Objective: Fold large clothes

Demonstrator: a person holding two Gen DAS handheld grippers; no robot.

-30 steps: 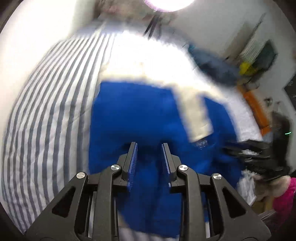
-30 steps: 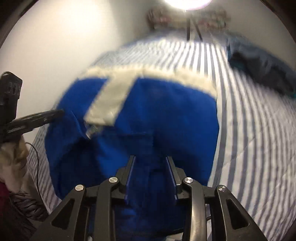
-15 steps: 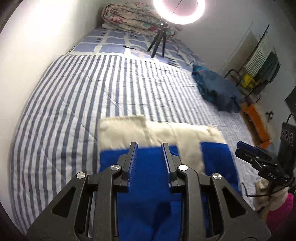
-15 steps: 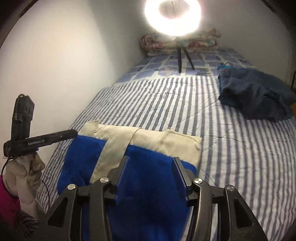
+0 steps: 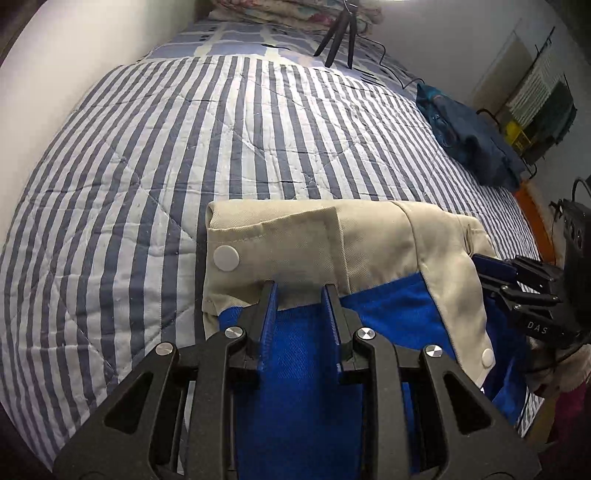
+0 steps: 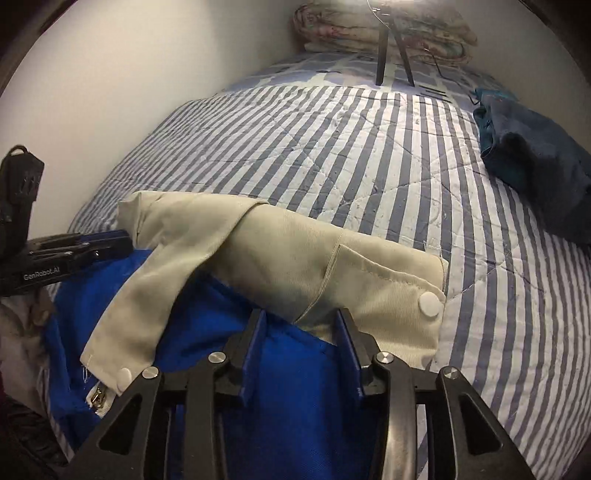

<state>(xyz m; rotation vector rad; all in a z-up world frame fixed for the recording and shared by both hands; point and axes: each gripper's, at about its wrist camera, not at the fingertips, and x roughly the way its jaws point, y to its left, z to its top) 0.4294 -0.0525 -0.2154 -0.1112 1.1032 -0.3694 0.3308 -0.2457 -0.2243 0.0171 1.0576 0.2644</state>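
Both grippers, left [image 5: 299,290] and right [image 6: 301,315], hover with jaws parted and hold nothing, just over the blue-and-beige jacket [image 5: 314,369]. Beyond them the striped quilt [image 5: 221,147] stretches, with a dark blue garment [image 6: 535,173] far right.

One blue-and-beige garment [image 5: 332,258], one dark blue bundle [image 5: 469,136], one tripod [image 5: 338,33], two tools [image 5: 299,295]

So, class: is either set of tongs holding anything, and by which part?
Nothing is held: the left tongs and right tongs stand open over the blue-and-beige jacket.
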